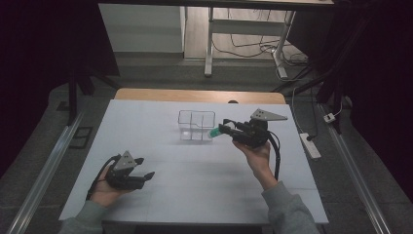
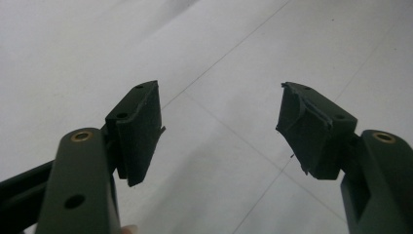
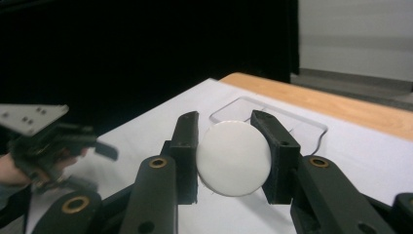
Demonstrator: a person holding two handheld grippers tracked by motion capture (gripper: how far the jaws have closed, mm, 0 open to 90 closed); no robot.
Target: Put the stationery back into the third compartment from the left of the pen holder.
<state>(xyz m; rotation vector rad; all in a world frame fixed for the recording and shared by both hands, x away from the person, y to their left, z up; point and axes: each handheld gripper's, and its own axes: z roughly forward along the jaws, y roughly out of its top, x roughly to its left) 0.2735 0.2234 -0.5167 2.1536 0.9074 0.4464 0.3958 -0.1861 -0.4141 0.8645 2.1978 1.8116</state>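
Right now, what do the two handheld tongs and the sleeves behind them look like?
Both are black, two-jawed tools. The left tongs and right tongs each carry a grey three-cornered plate on top with small dark holes, and a black cable loops back from the right one. Up close, the arms show brass-coloured rivets and thick dark pads with frayed edges. The person wears grey sleeves.

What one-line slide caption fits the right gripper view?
Right gripper clamps a round white-ended object above the white table, clear divided container just beyond.
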